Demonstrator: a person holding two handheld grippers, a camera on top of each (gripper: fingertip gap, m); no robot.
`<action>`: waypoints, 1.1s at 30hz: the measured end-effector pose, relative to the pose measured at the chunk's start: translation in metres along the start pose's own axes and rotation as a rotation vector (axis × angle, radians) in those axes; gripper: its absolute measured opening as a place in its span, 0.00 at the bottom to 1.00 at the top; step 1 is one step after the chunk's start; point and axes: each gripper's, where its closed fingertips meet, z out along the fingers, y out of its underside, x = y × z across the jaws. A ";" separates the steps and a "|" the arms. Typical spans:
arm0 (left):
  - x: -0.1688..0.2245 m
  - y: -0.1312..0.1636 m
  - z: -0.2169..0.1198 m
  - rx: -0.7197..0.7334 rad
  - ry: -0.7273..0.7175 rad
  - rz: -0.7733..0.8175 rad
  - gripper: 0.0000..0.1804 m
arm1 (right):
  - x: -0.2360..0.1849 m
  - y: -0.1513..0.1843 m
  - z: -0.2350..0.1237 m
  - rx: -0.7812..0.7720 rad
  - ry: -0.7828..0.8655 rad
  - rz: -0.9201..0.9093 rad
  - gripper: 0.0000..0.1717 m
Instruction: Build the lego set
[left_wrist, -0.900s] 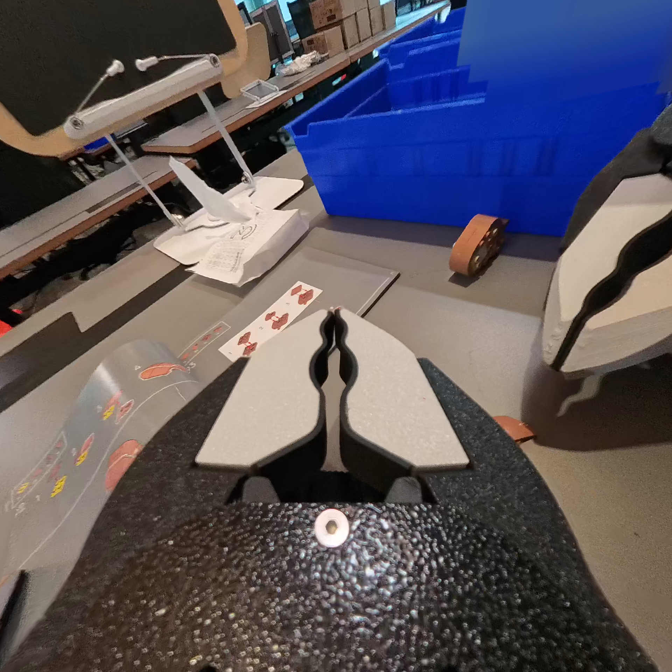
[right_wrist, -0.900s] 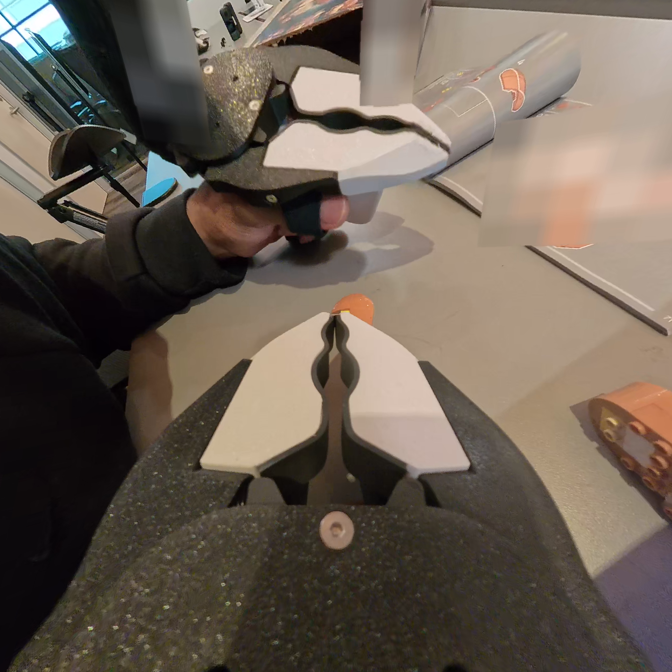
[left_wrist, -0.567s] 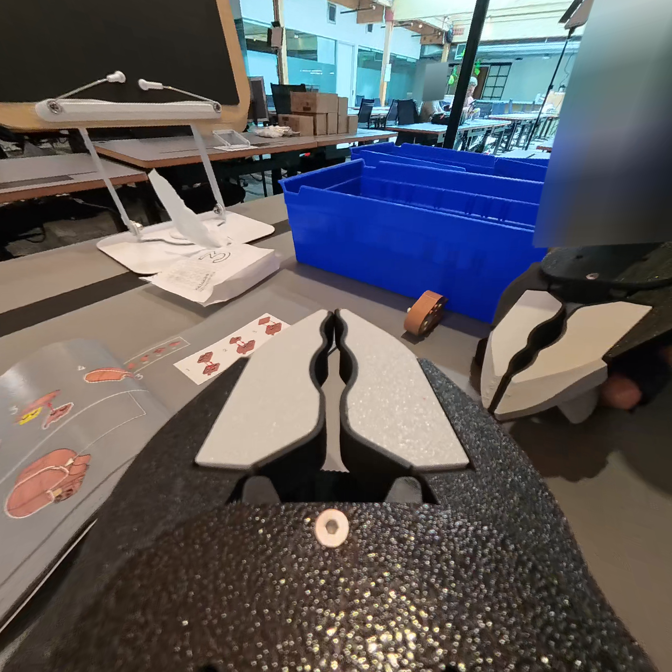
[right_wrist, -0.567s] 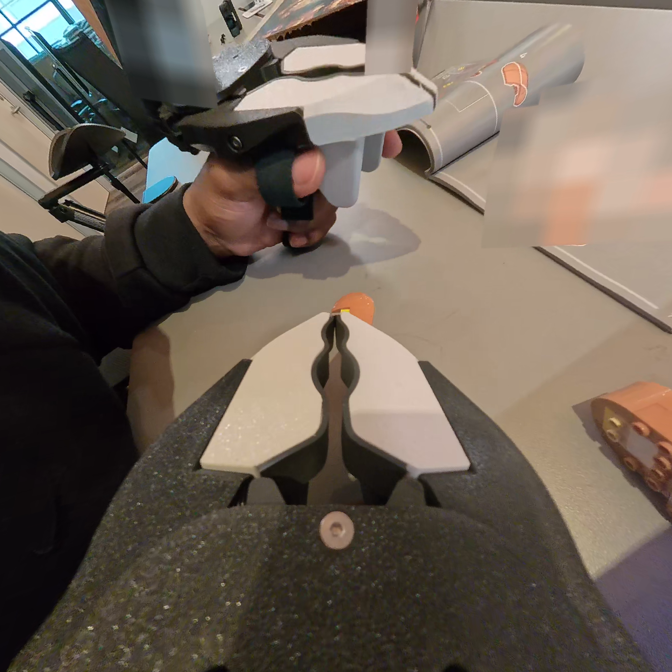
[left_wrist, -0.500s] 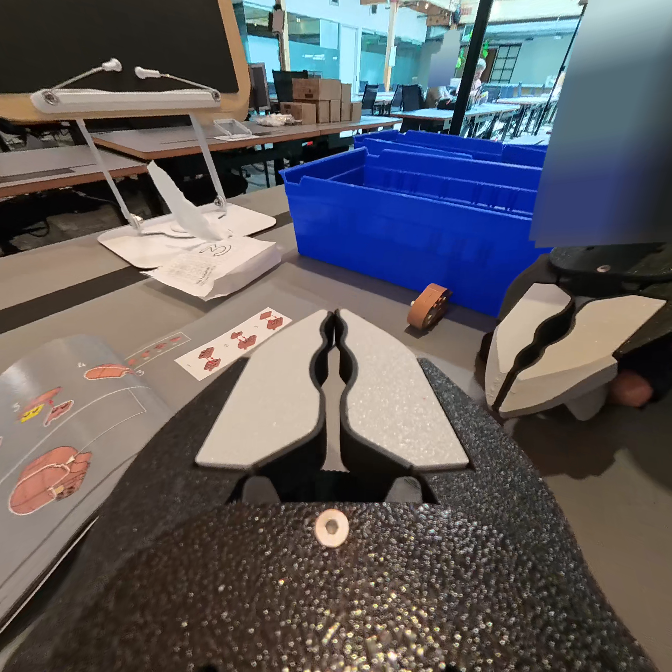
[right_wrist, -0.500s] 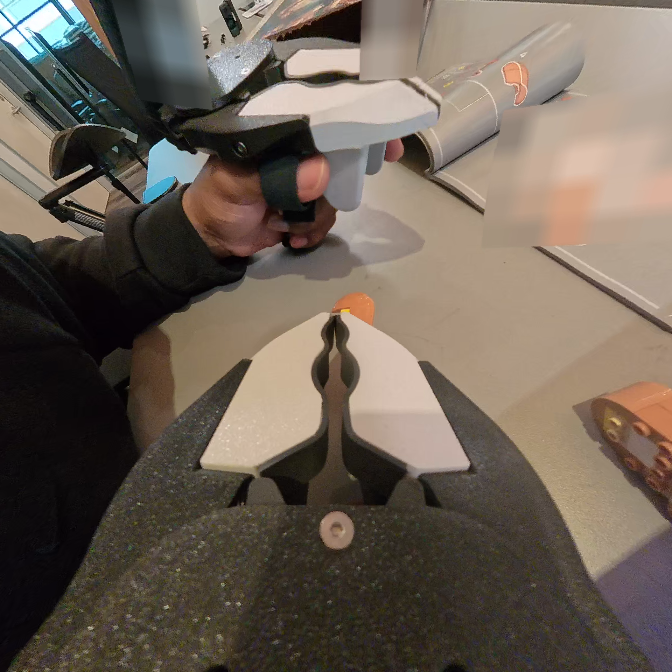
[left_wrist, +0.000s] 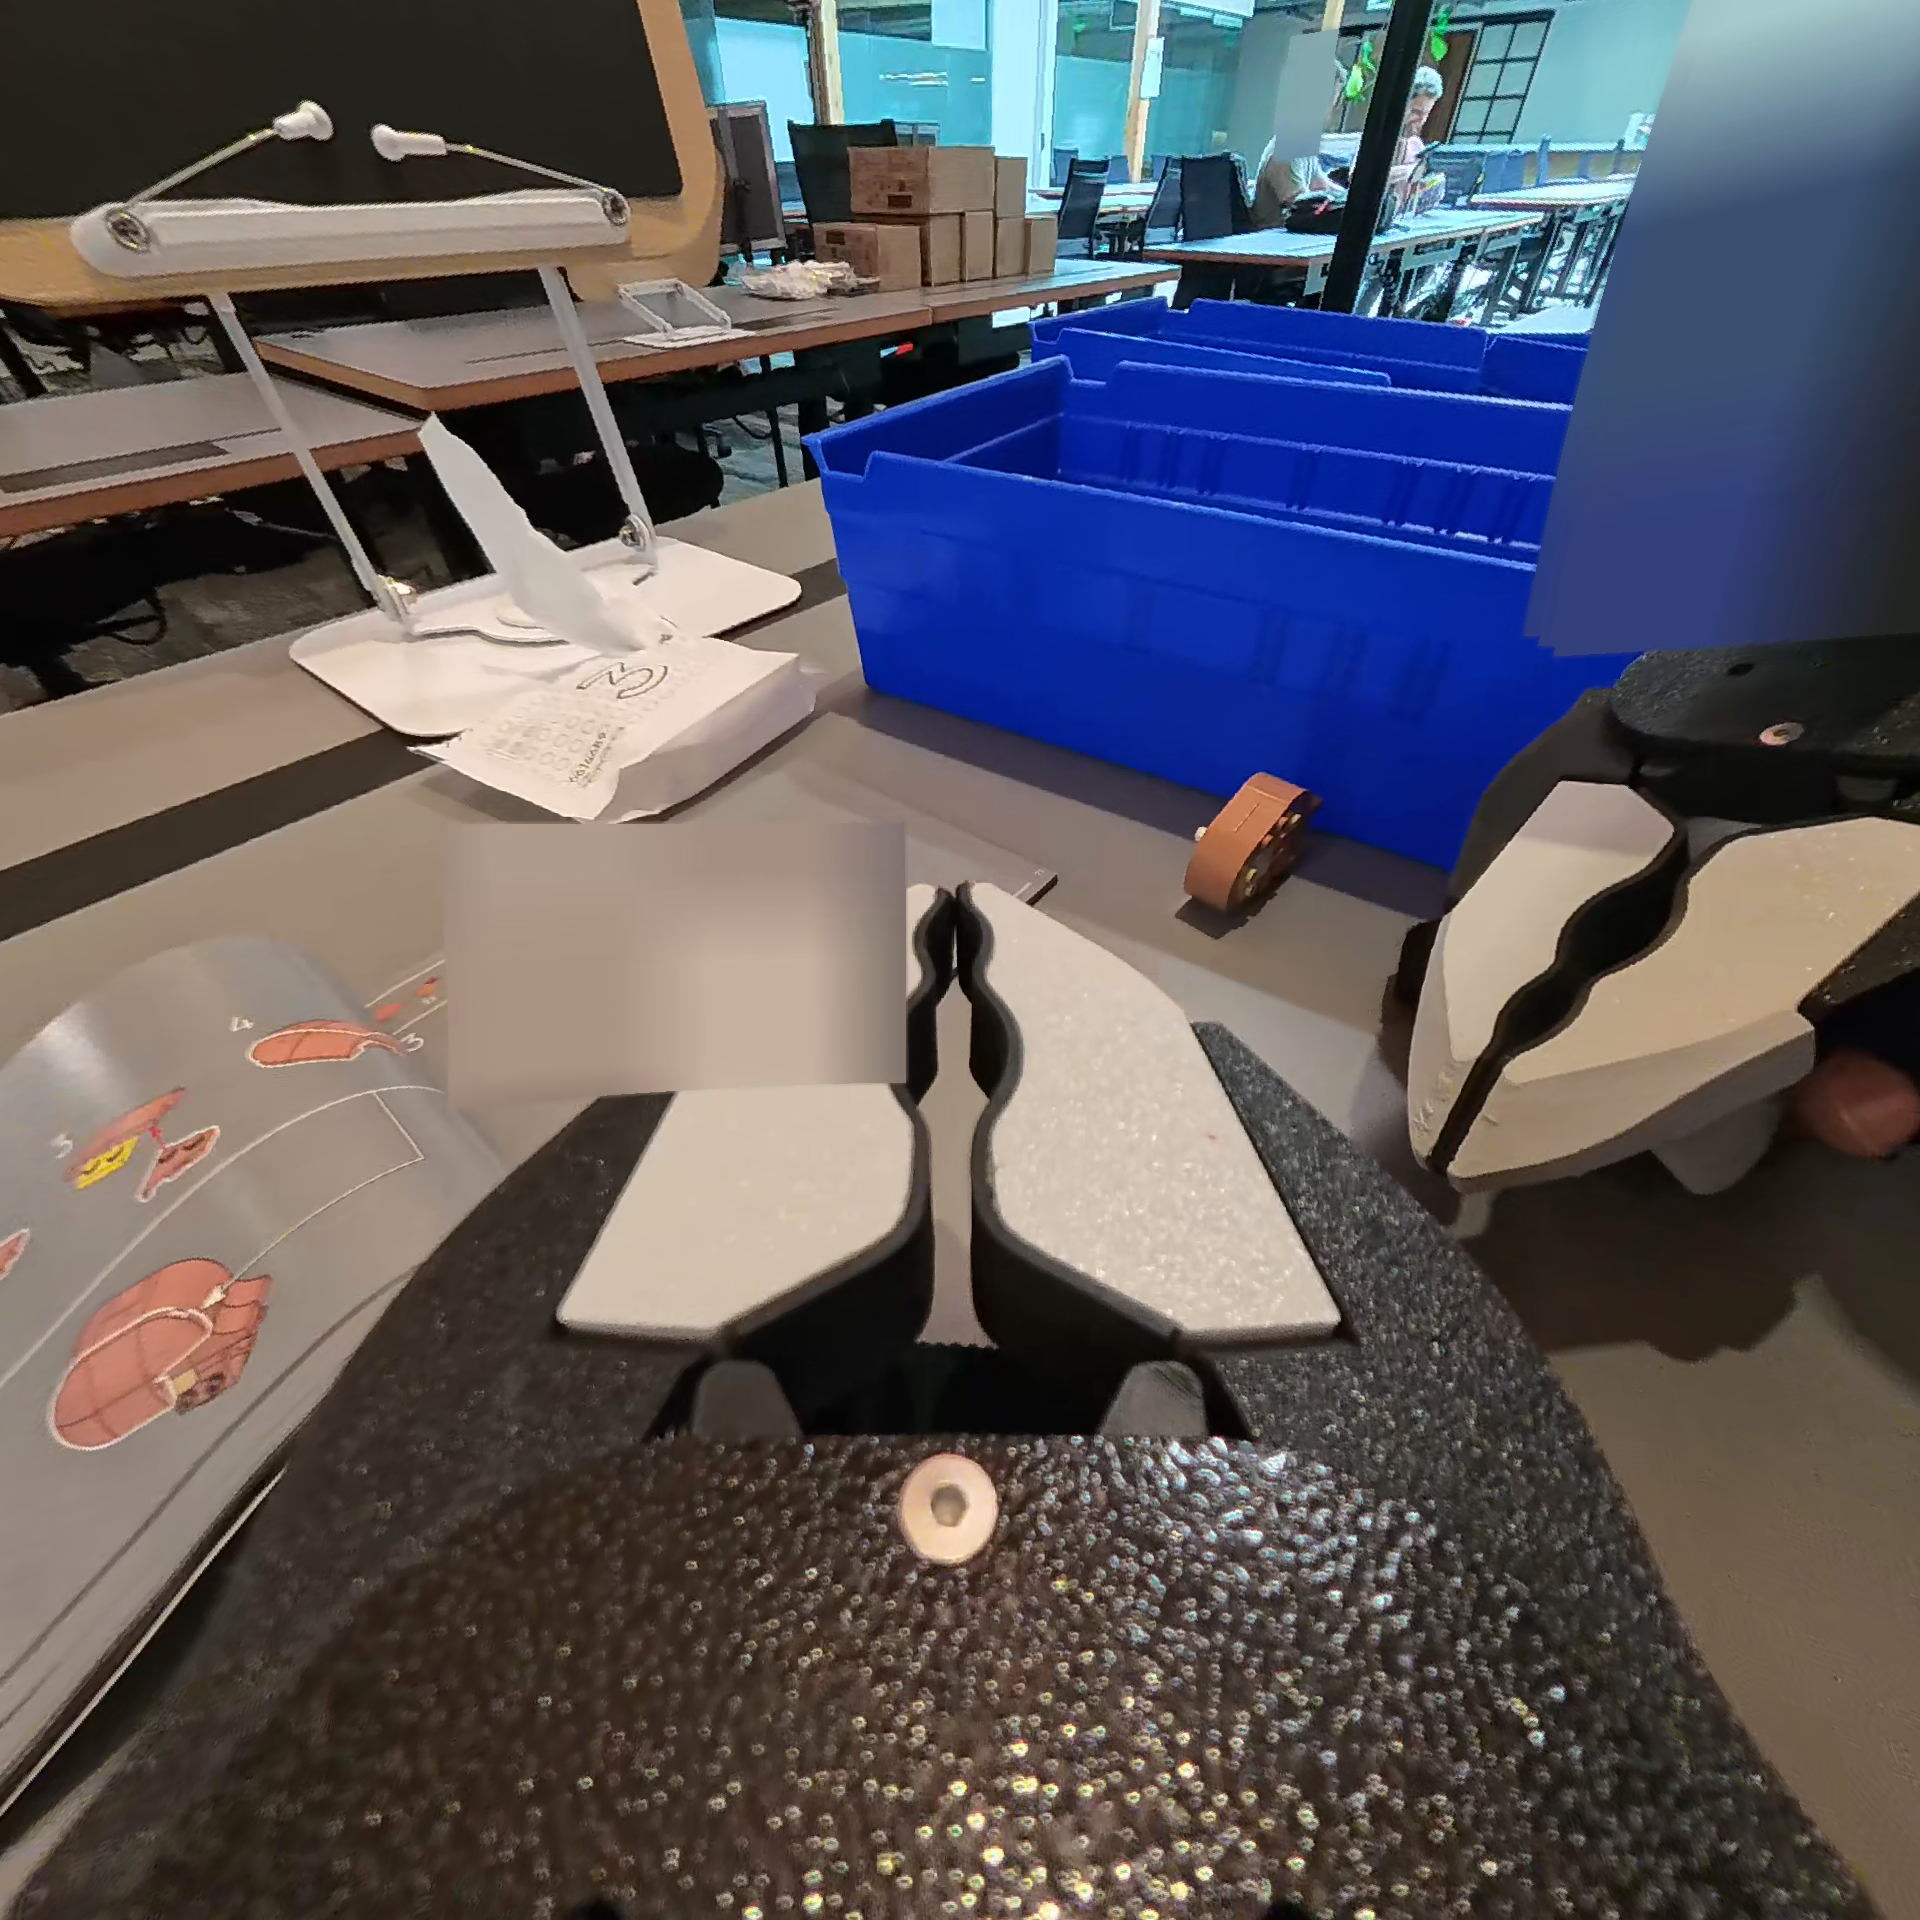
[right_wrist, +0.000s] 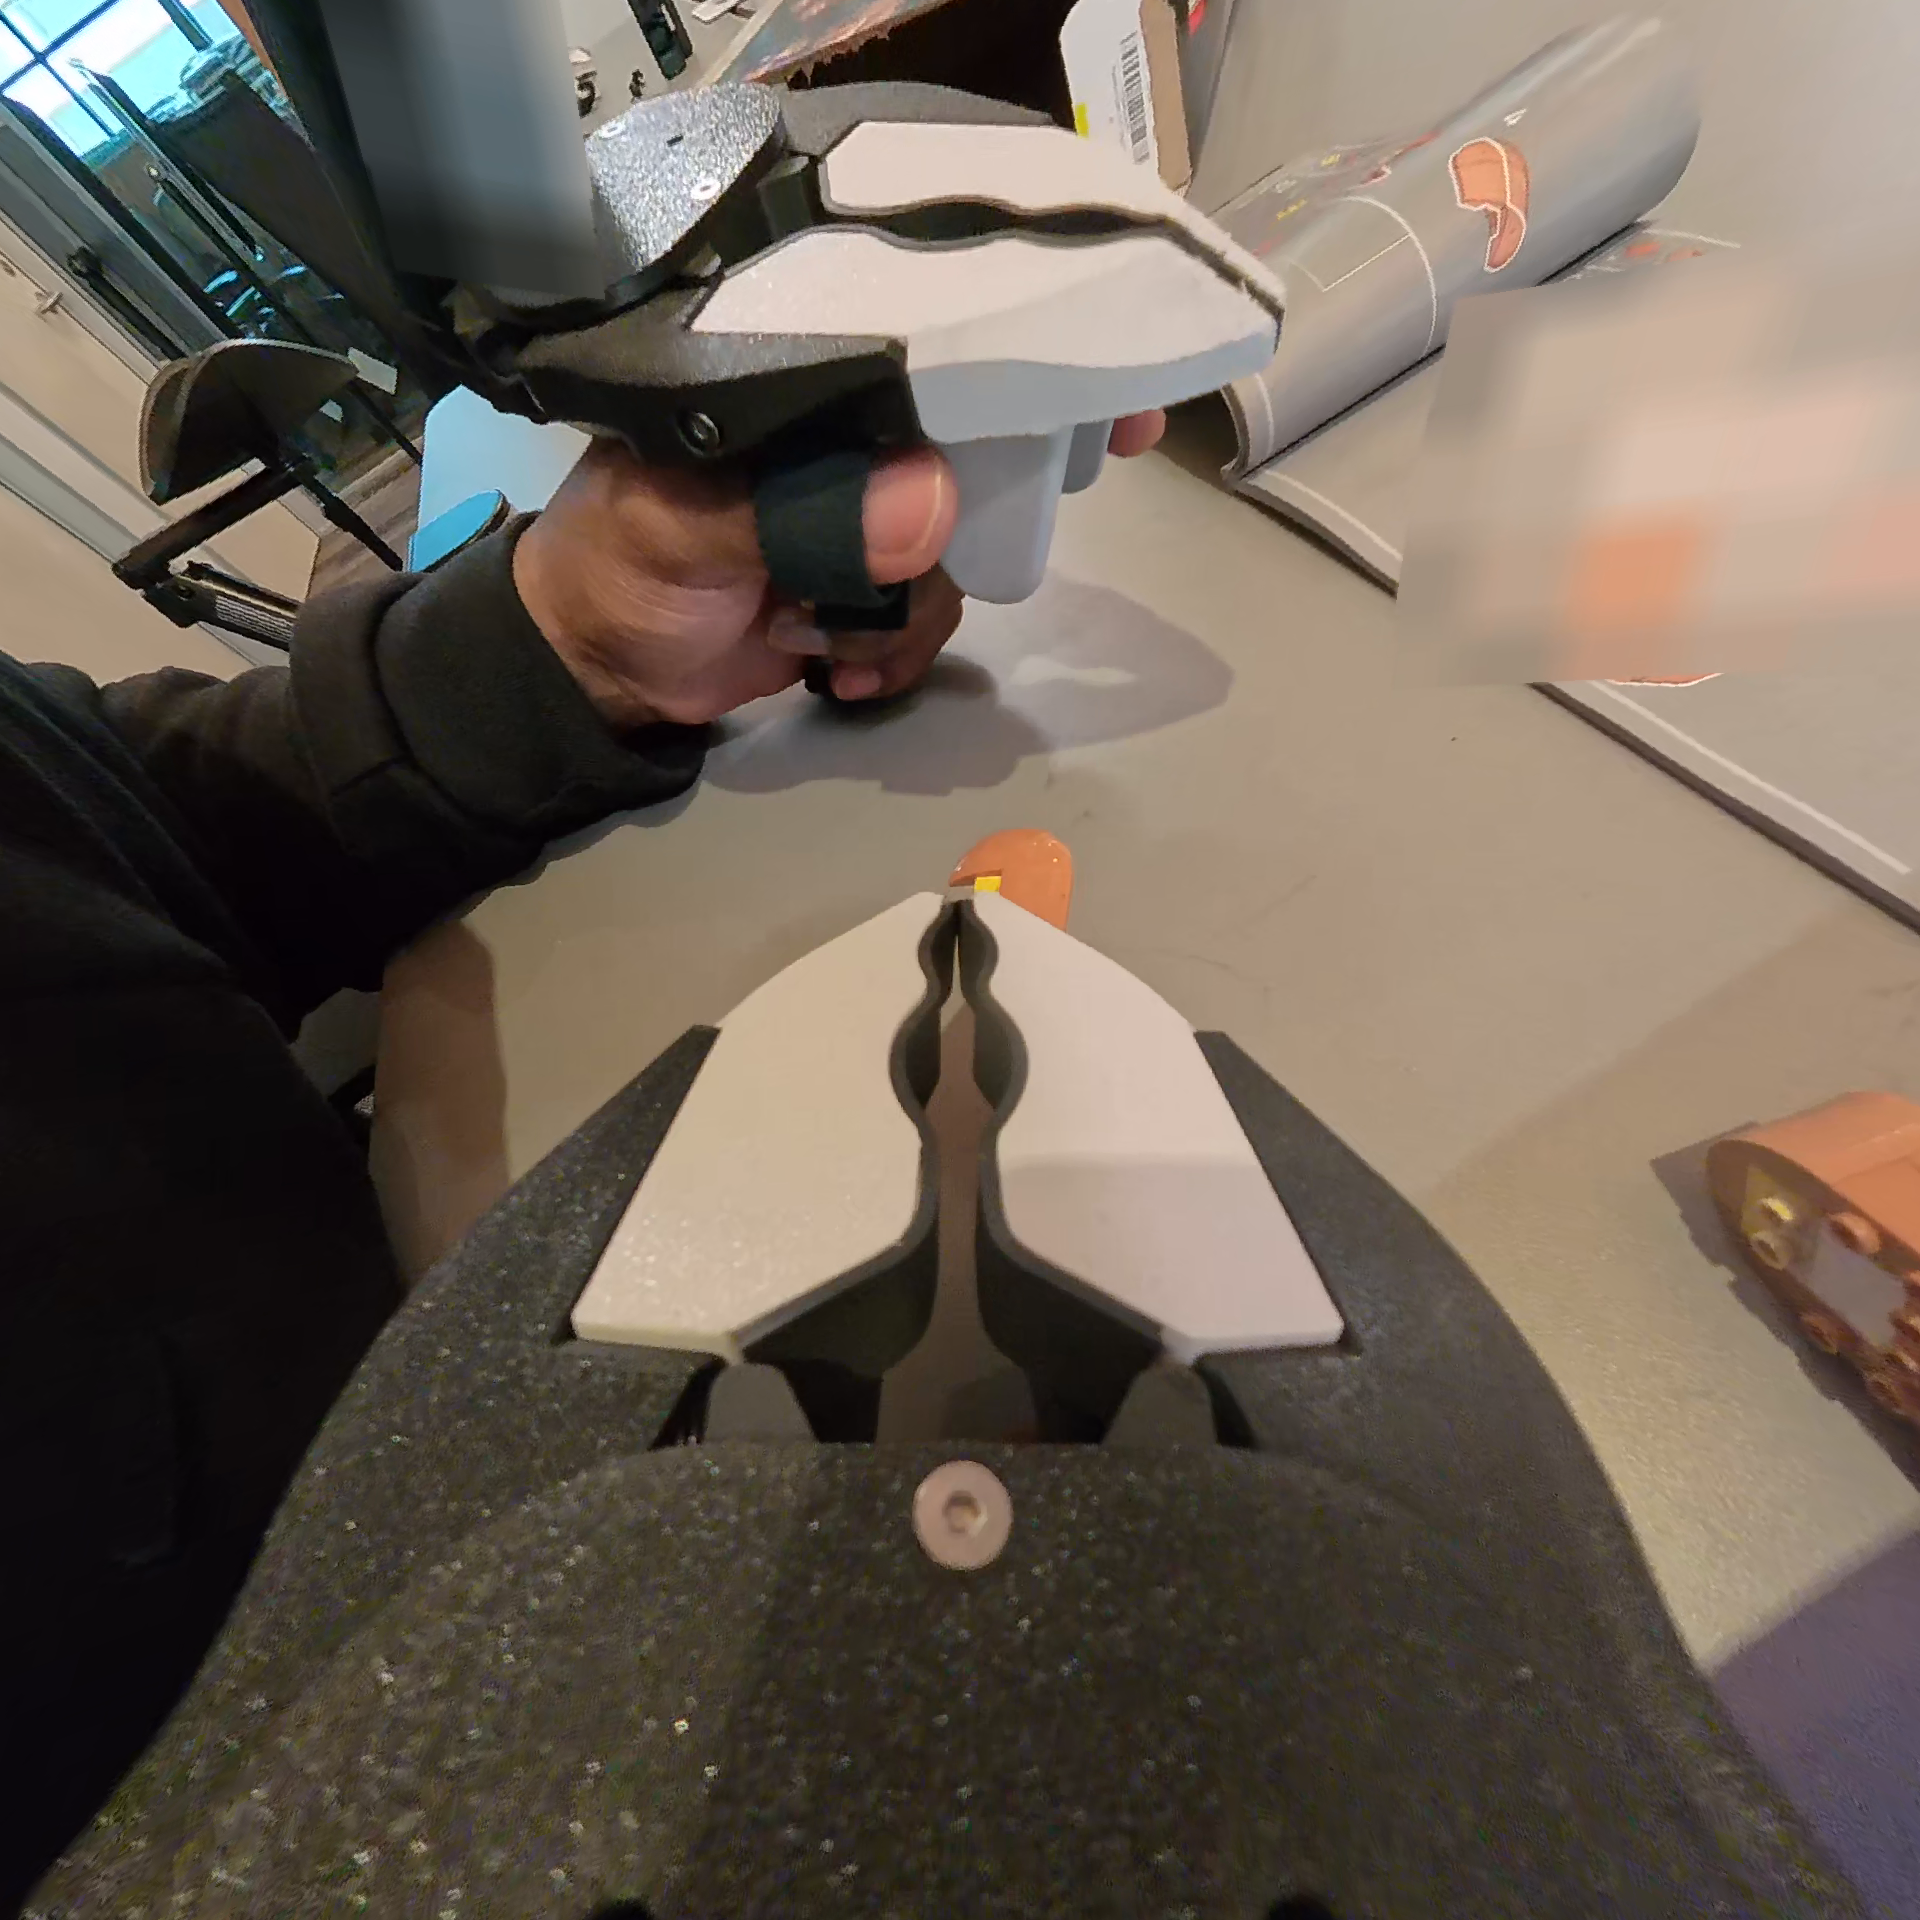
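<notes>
My left gripper is closed on nothing, its grey fingertips meeting above the grey worktop; a blurred patch covers most of its left finger. My right gripper is likewise closed with nothing between the tips. Just past them lies a small orange piece with a yellow spot, mostly hidden behind the right fingertip, so I cannot tell whether it touches the gripper.

Seen from the right wrist, my left hand wraps the other gripper's handle, knuckles resting on the worktop, a dark sleeve behind it. To the right a brown studded brick assembly lies on its side, cut off by the picture edge. A similar brown rounded piece leans on edge just before a blue bin, with more blue bins behind.

An open instruction booklet curls up at my left, its far page partly blurred over. Beyond it a torn white paper bag lies against a white stand whose base sits on the worktop. The room behind holds long tables, stacked cardboard boxes, chairs and glass walls; a distant seated person is too small to make out.
</notes>
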 end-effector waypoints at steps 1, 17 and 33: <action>0.000 0.000 0.000 -0.002 0.001 0.002 0.00 | 0.000 0.000 0.000 -0.002 -0.002 0.001 0.00; -0.001 0.002 0.000 -0.013 -0.011 0.008 0.00 | 0.000 0.001 0.001 -0.010 -0.007 0.006 0.00; -0.003 0.006 -0.001 -0.042 -0.035 0.037 0.00 | -0.001 0.001 0.001 -0.011 -0.010 0.007 0.00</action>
